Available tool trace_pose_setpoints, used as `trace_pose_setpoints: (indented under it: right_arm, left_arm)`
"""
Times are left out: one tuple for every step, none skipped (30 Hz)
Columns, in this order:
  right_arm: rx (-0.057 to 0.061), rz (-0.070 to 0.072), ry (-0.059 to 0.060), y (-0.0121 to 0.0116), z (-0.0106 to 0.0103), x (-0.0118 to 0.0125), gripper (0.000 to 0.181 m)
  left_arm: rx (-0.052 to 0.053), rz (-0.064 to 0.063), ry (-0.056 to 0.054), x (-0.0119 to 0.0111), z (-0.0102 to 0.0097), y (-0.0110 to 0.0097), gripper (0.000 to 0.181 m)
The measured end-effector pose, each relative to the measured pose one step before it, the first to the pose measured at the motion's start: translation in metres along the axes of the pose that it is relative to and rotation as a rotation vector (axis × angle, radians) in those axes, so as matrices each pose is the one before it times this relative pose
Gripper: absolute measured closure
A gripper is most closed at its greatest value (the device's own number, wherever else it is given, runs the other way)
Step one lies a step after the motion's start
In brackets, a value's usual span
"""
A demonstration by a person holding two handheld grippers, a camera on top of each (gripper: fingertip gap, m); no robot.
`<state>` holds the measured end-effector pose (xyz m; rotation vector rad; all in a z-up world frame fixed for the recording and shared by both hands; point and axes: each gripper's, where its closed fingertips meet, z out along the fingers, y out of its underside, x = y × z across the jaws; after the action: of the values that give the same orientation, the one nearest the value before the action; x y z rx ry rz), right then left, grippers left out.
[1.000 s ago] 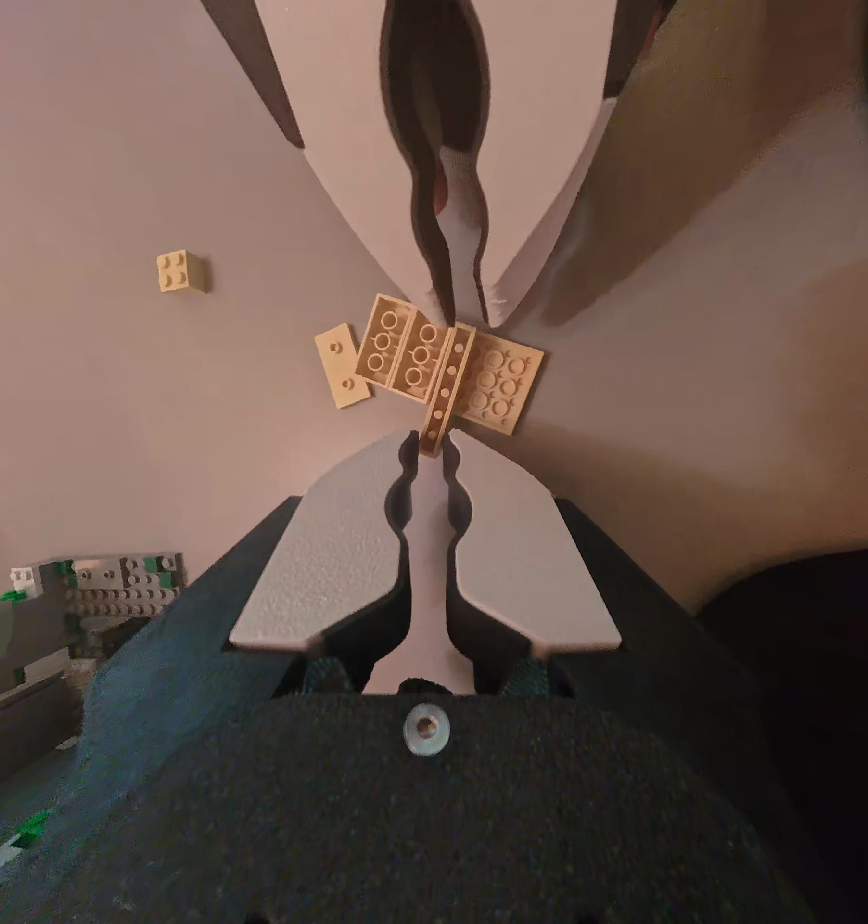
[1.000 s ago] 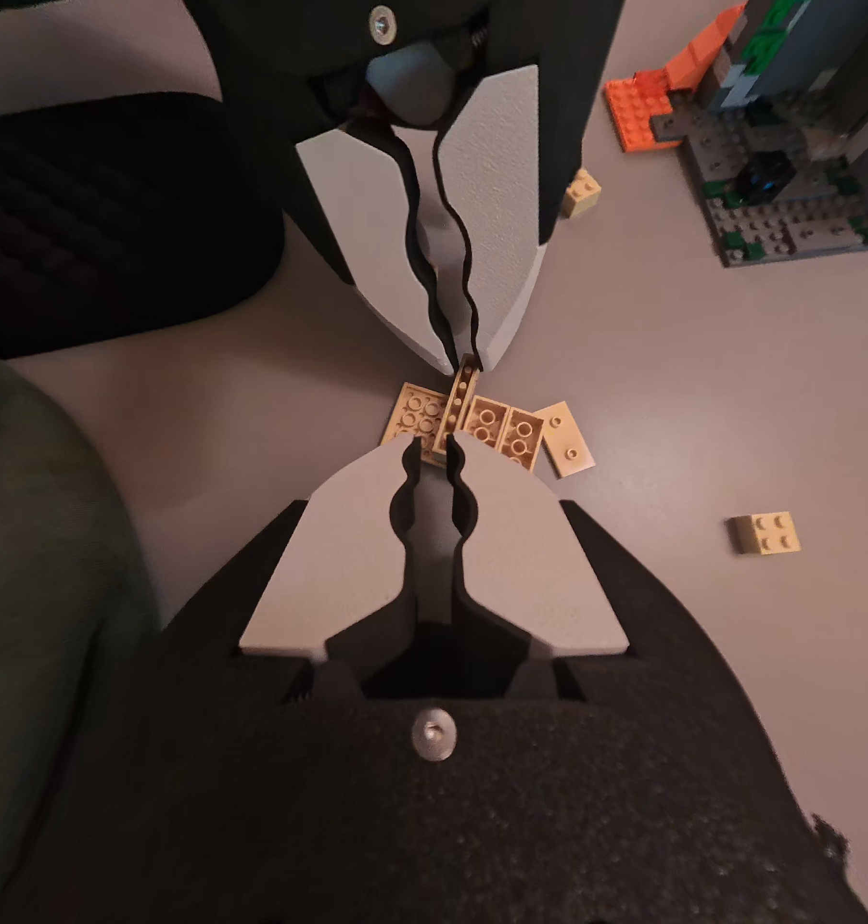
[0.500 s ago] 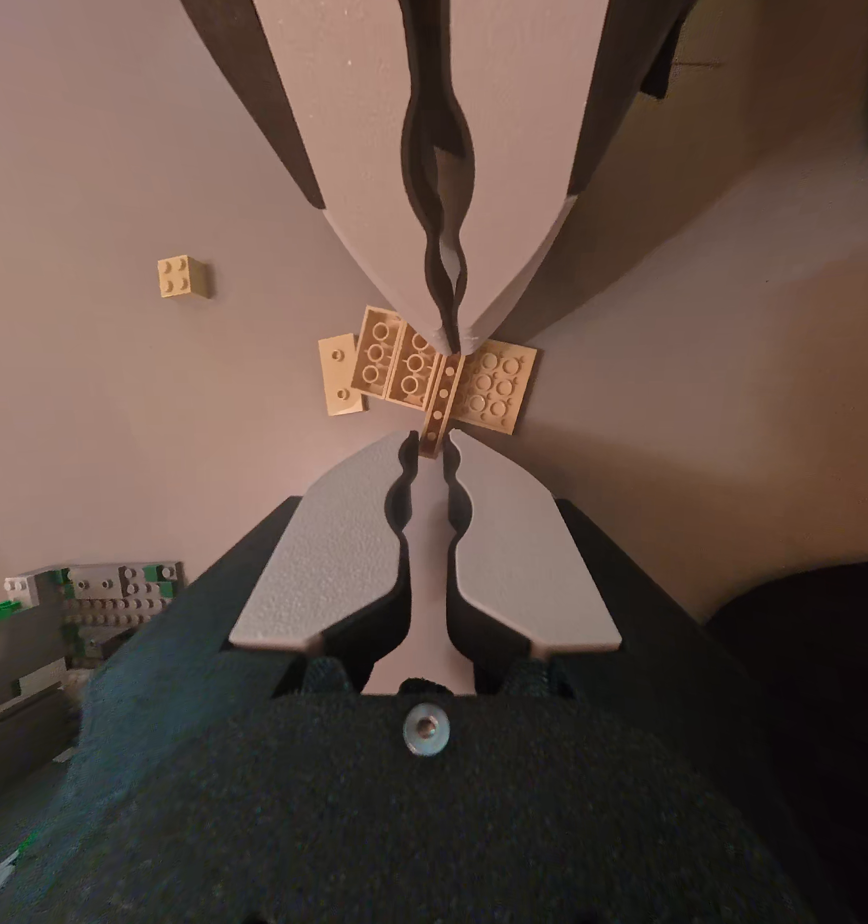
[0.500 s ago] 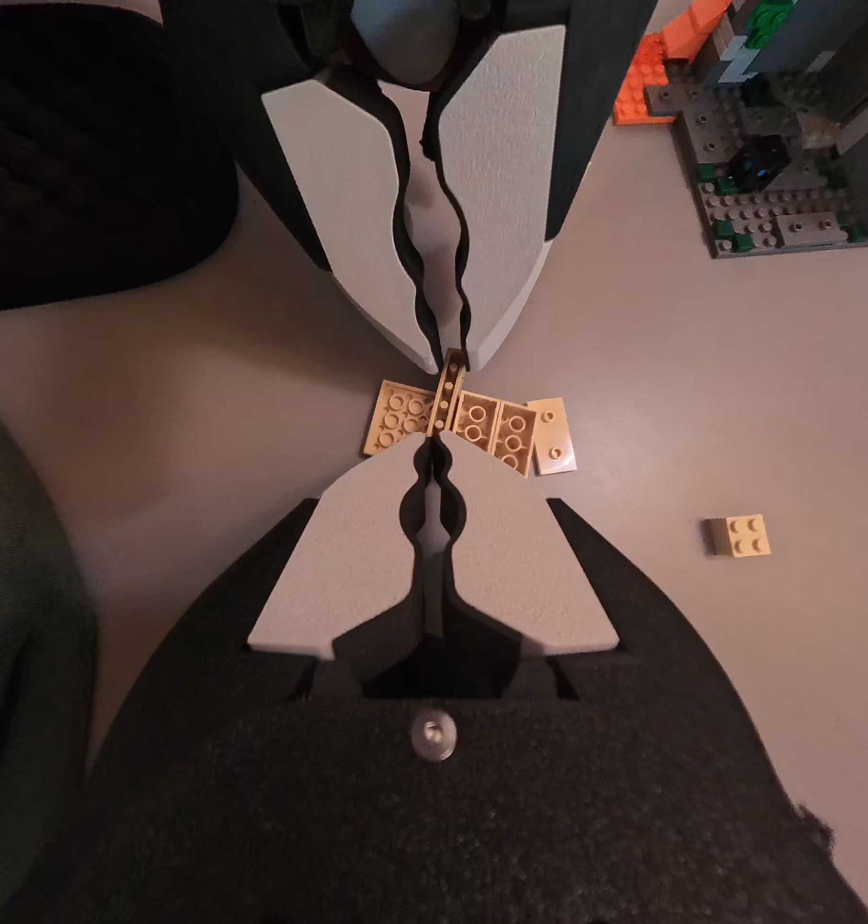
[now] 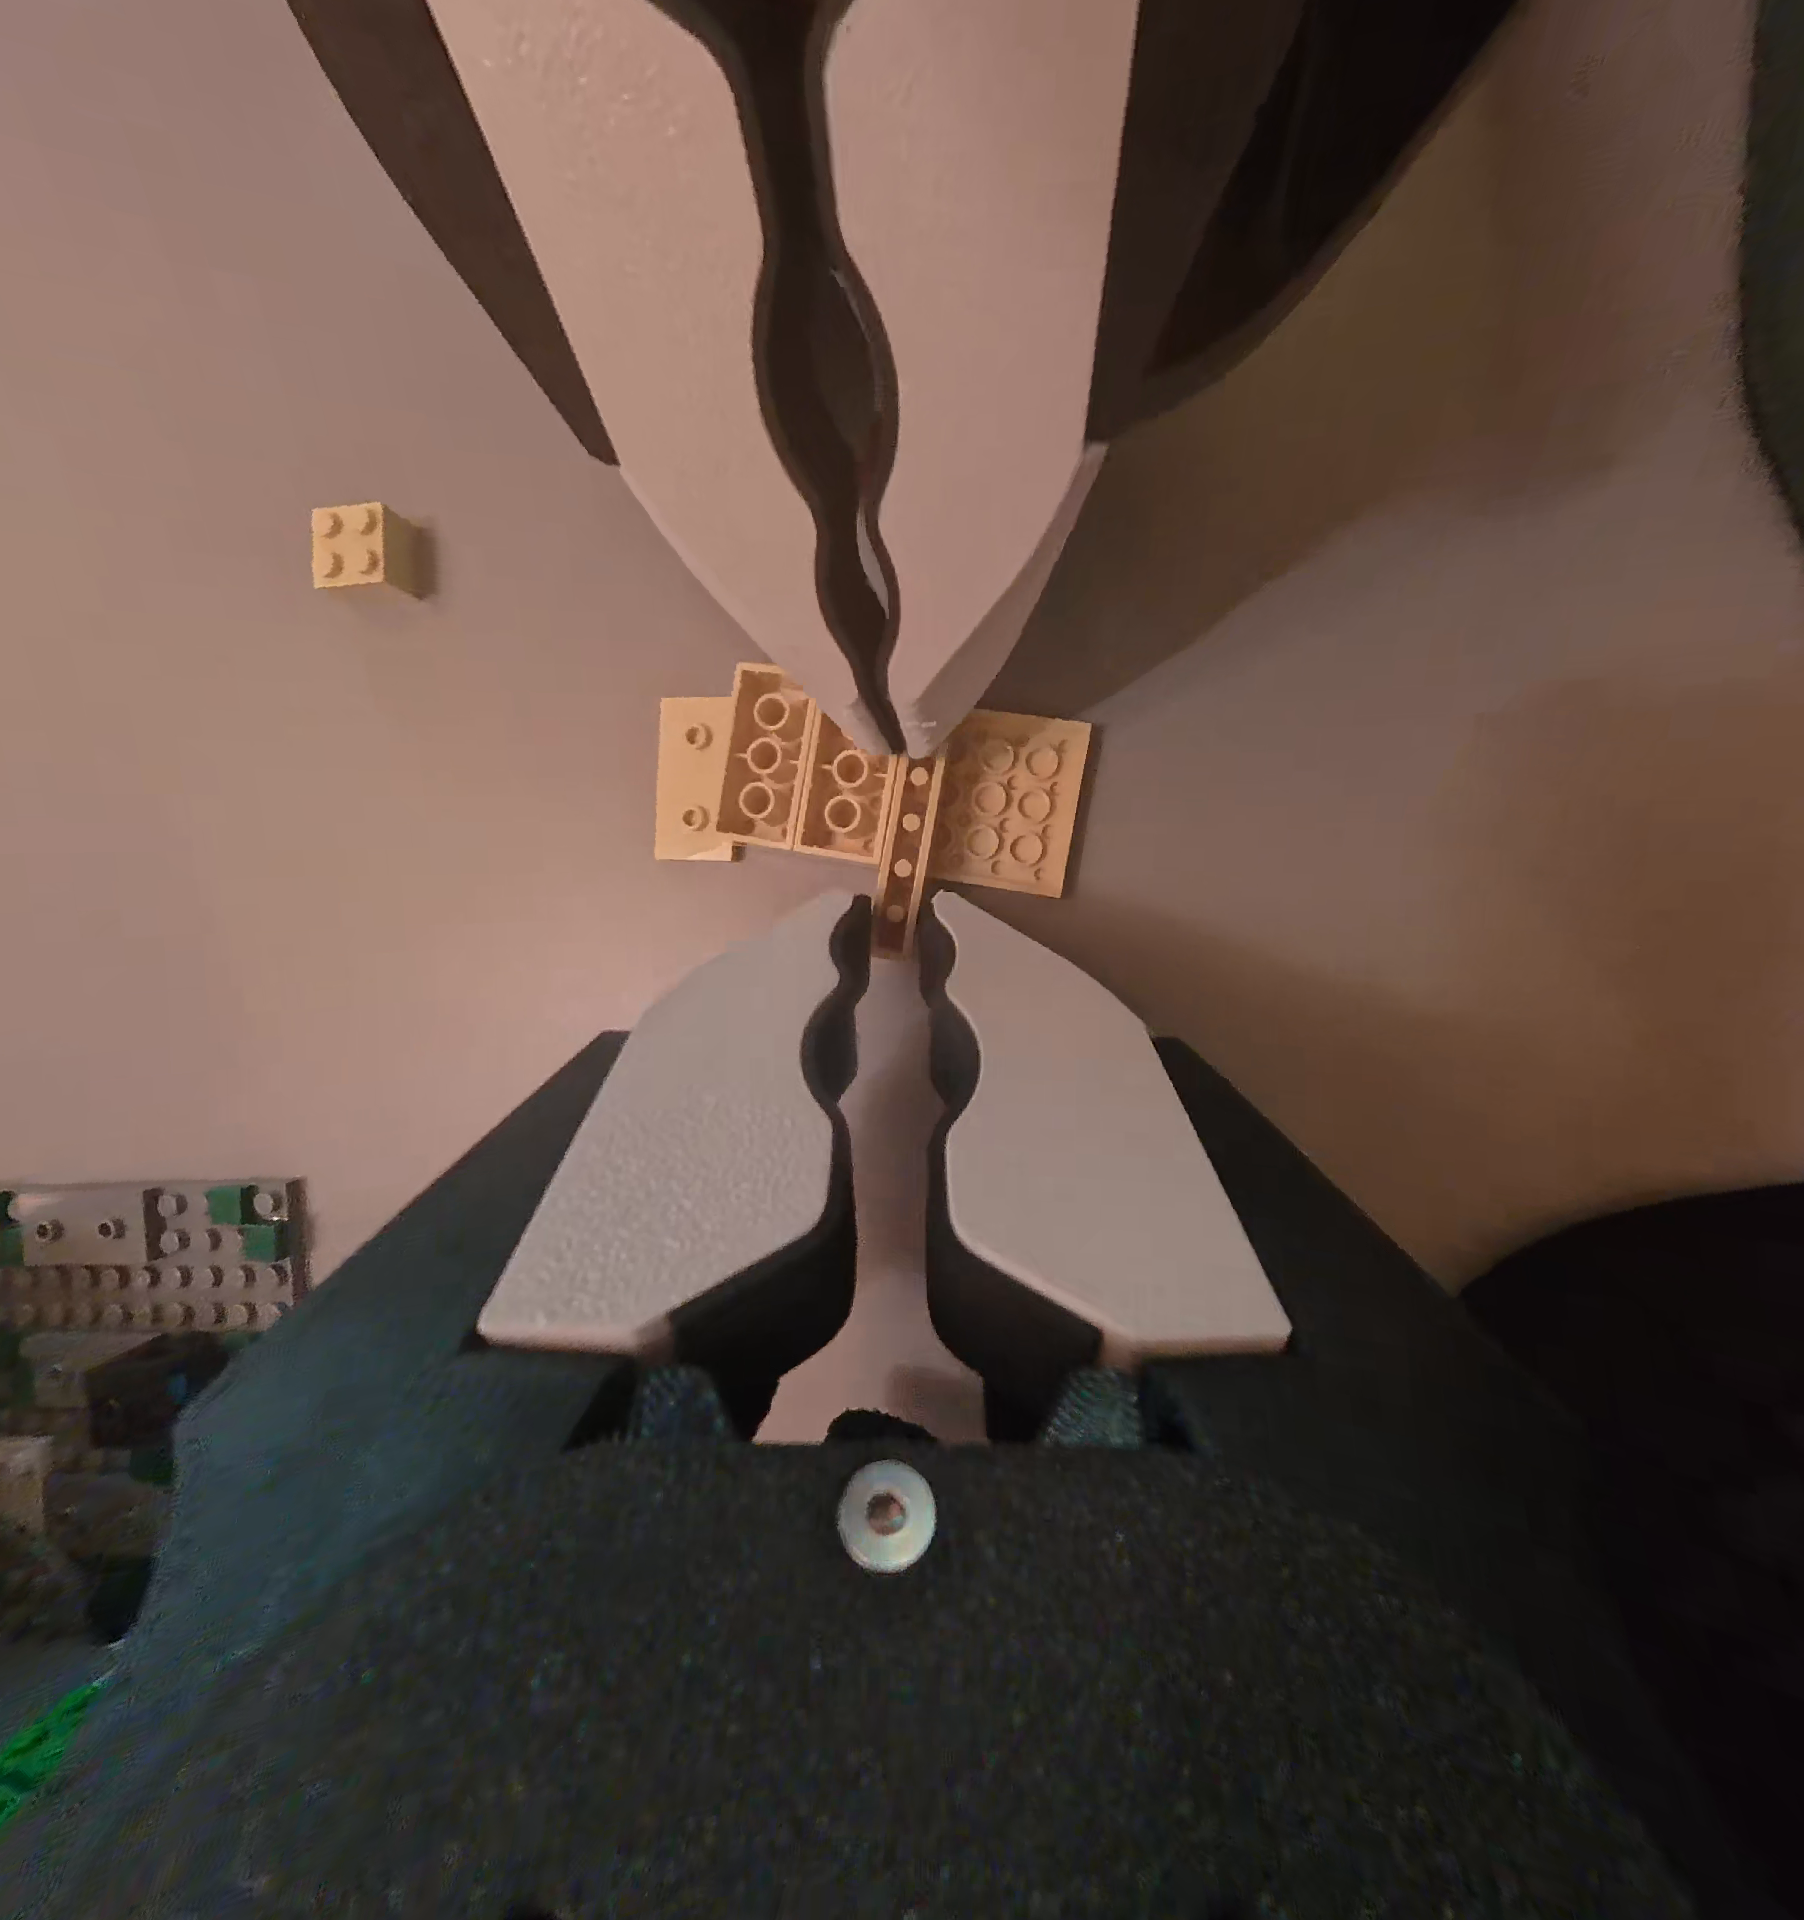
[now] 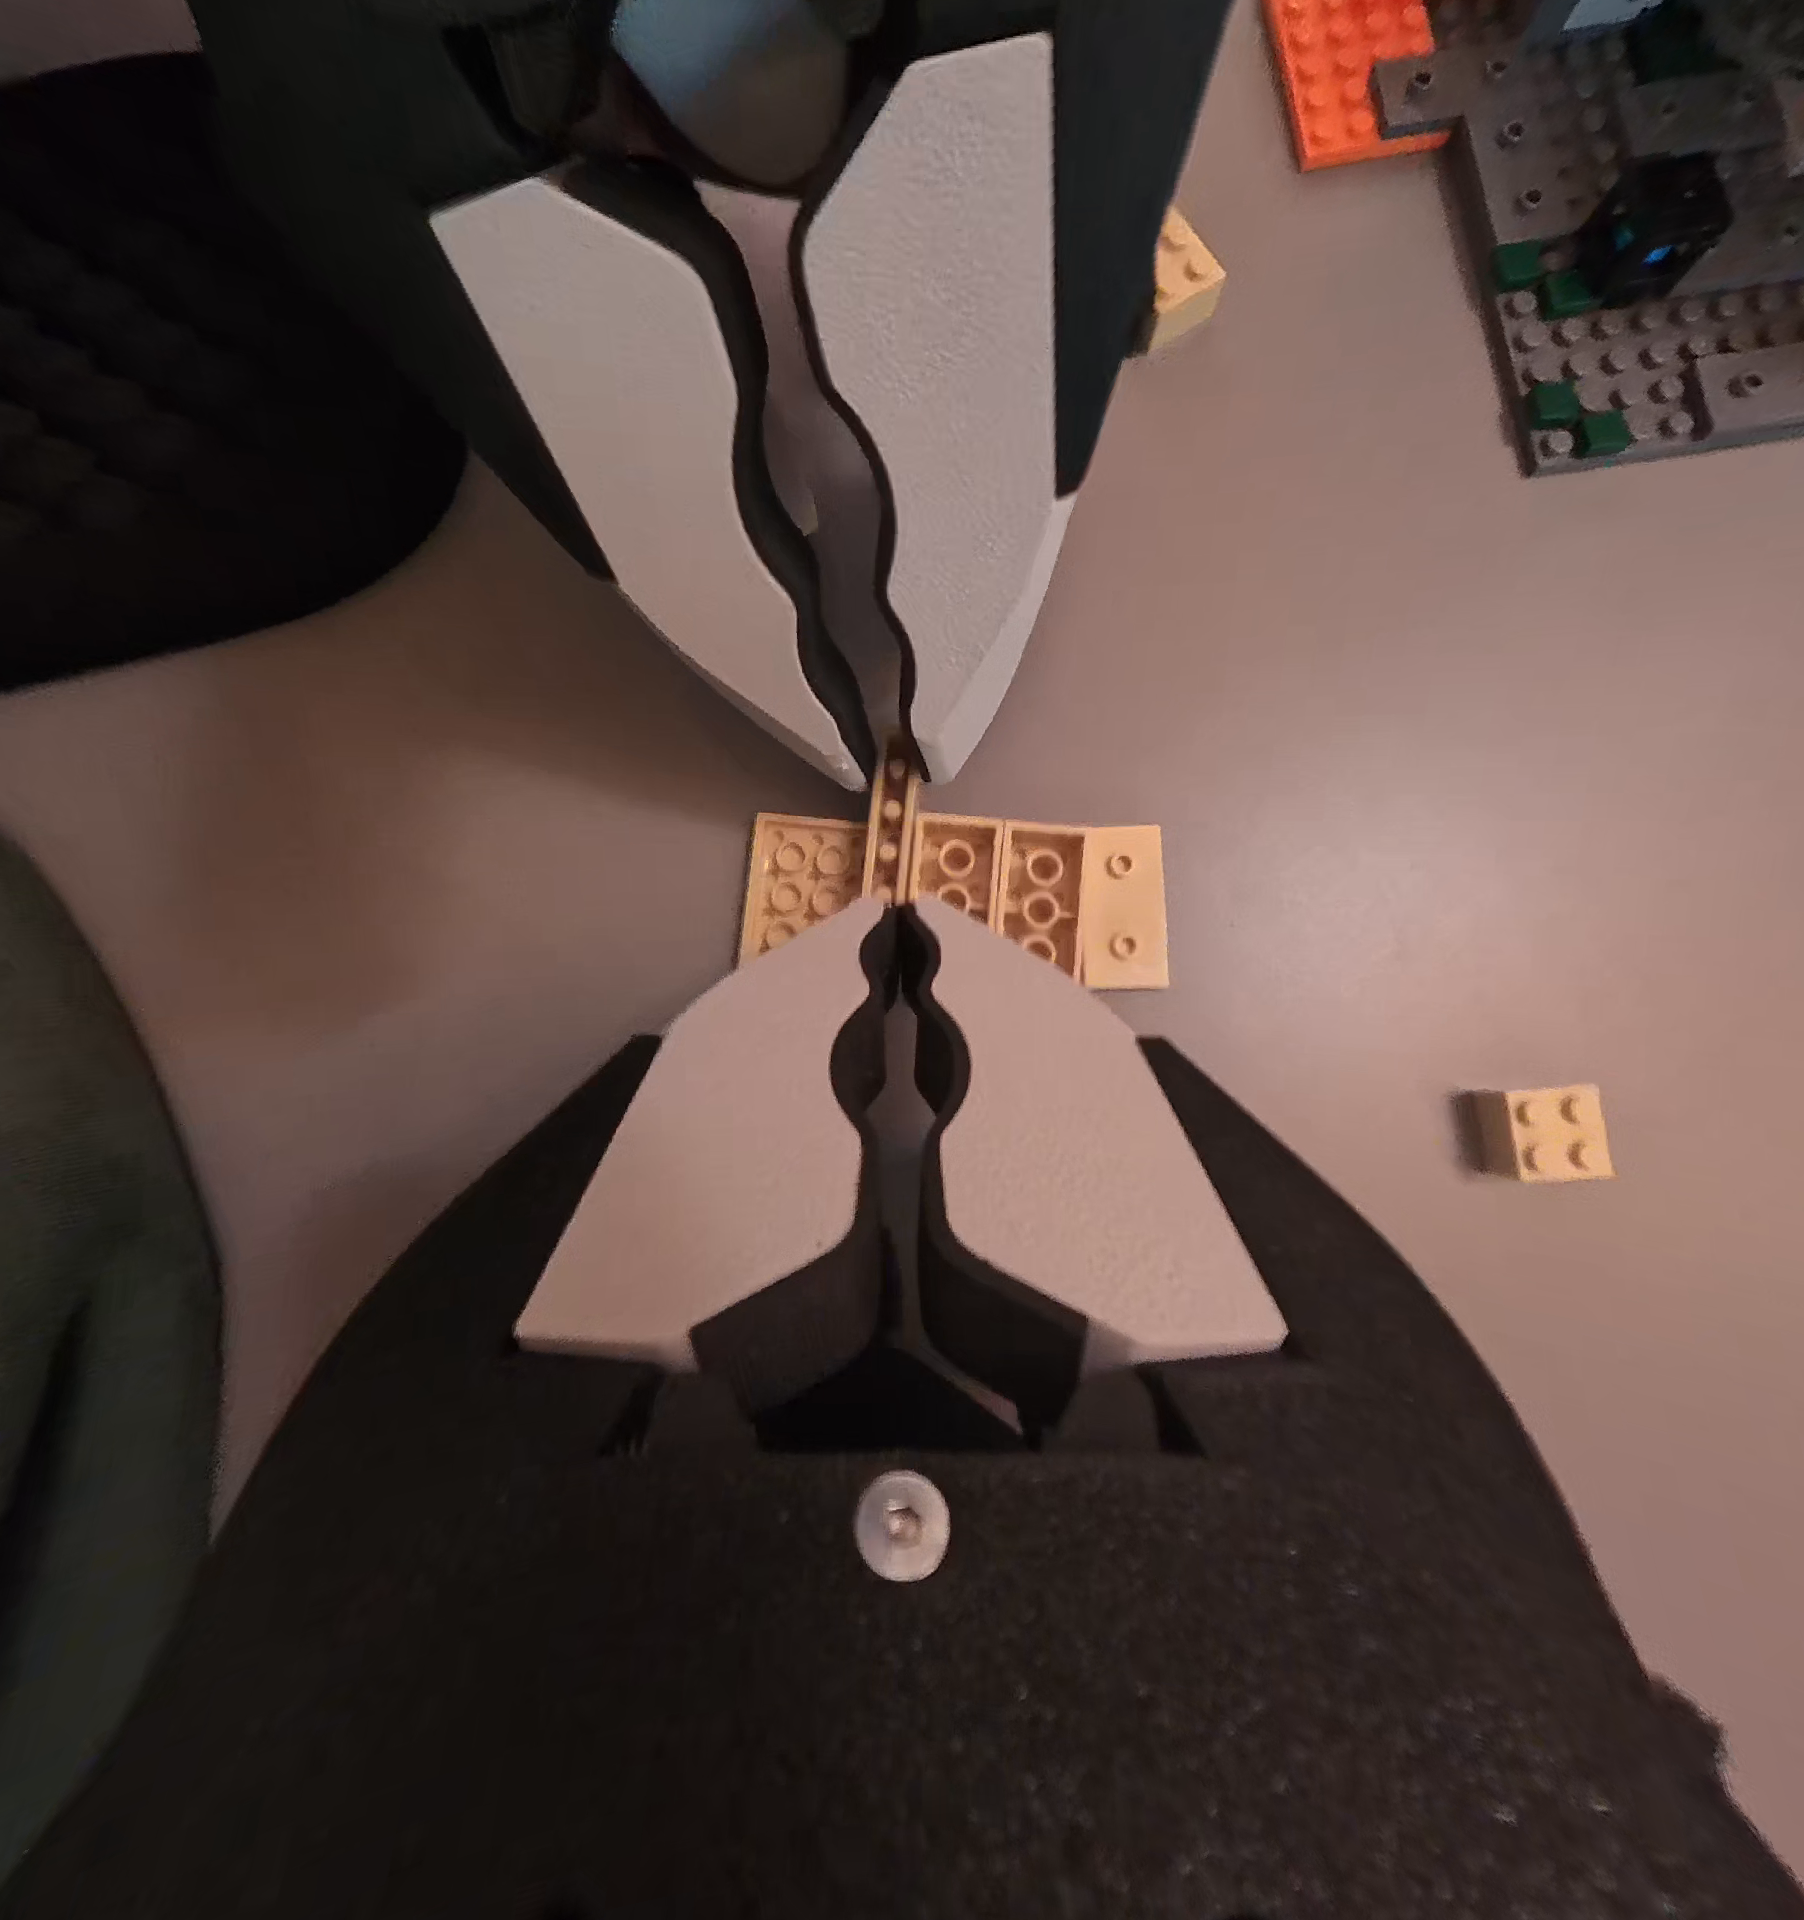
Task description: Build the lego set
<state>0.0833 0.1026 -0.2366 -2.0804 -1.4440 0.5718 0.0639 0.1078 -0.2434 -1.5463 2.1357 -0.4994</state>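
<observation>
A tan Lego assembly lies low over the table: two upturned bricks (image 5: 804,779), a narrow strip (image 5: 908,831) and a studded plate (image 5: 1012,810). My left gripper (image 5: 893,920) is shut on the strip's near end. My right gripper (image 5: 898,738) comes from the far side and is shut on the other end. In the right wrist view the right gripper (image 6: 896,920) pinches the strip (image 6: 893,842), with the left gripper (image 6: 893,769) opposite. A flat tan tile (image 6: 1126,904) lies against the bricks (image 6: 1033,894).
A loose tan 2x2 brick (image 5: 358,545) (image 6: 1537,1132) lies apart on the table. Another tan brick (image 6: 1184,275) sits behind the left gripper. A grey and green Lego build (image 6: 1656,343) (image 5: 129,1257) with an orange plate (image 6: 1345,83) stands nearby. A dark cushioned object (image 6: 150,416) is at far left. The tips of both grippers are at nearly the same place. The flat tan tile (image 6: 1126,904) sits 4 cm or so from the ends of my right fingers.
My right gripper's fingers have closed onto the strip. The assembly has turned square to both grippers and now touches the flat tile. Both grippers have moved closer together.
</observation>
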Motion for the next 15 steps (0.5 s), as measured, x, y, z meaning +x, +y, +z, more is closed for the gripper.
trace_pose_setpoints:
  right_arm:
    - [-0.0136, -0.0284, 0.0216, 0.00040, 0.00090, 0.00100, 0.181]
    - [-0.0134, -0.0209, 0.0120, 0.00016, 0.00016, 0.00007, 0.181]
    - [-0.0088, -0.0171, 0.0046, -0.00008, 0.00002, -0.00011, 0.181]
    - [-0.0031, -0.0085, -0.0011, 0.00002, 0.00006, 0.00000, 0.181]
    - [-0.0007, -0.0044, -0.0019, 0.00000, 0.00014, 0.00001, 0.181]
    - [-0.0014, -0.0061, 0.0014, 0.00000, 0.00000, -0.00007, 0.181]
    - [-0.0034, -0.0093, 0.0050, 0.00011, 0.00006, 0.00003, 0.181]
    - [-0.0061, -0.0111, 0.0067, -0.00002, 0.00005, -0.00007, 0.181]
    - [-0.0079, -0.0103, 0.0052, 0.00012, 0.00011, -0.00007, 0.181]
    - [-0.0080, -0.0077, 0.0021, -0.00010, 0.00006, -0.00006, 0.181]
    - [-0.0063, -0.0050, -0.0011, 0.00011, 0.00004, -0.00003, 0.181]
    - [-0.0040, -0.0032, -0.0034, -0.00003, 0.00013, 0.00000, 0.181]
    - [-0.0025, -0.0010, -0.0048, 0.00006, 0.00006, -0.00004, 0.181]
    - [-0.0012, -0.0013, -0.0047, 0.00007, 0.00002, -0.00004, 0.181]
    - [0.0026, -0.0014, -0.0038, -0.00015, 0.00009, -0.00003, 0.181]
  left_arm:
    - [0.0051, -0.0068, 0.0008, -0.00005, 0.00059, -0.00066, 0.173]
    - [-0.0007, -0.0098, 0.0045, 0.00021, 0.00050, 0.00007, 0.173]
    - [-0.0004, -0.0065, 0.0032, 0.00002, 0.00003, -0.00001, 0.173]
    - [0.0007, -0.0059, 0.0021, -0.00002, 0.00000, -0.00003, 0.173]
    - [0.0025, -0.0070, 0.0030, 0.00008, 0.00003, 0.00008, 0.173]
    - [0.0045, -0.0120, 0.0061, -0.00005, 0.00004, 0.00000, 0.173]
    - [0.0041, -0.0130, 0.0075, 0.00009, 0.00005, -0.00003, 0.173]
    - [0.0038, -0.0079, 0.0056, 0.00008, 0.00008, -0.00002, 0.173]
    - [0.0030, -0.0033, 0.0039, 0.00002, 0.00013, 0.00001, 0.173]
    - [0.0018, -0.0030, 0.0036, 0.00002, 0.00002, 0.00001, 0.173]
    - [0.0002, -0.0055, 0.0041, -0.00011, 0.00019, 0.00002, 0.173]
    - [-0.0003, -0.0073, 0.0051, 0.00001, 0.00003, -0.00009, 0.173]
    - [-0.0001, -0.0085, 0.0053, -0.00004, 0.00014, 0.00010, 0.173]
    - [-0.0002, -0.0082, 0.0047, 0.00005, 0.00006, 0.00001, 0.173]
    - [0.0004, -0.0039, 0.0021, 0.00005, 0.00004, -0.00004, 0.173]
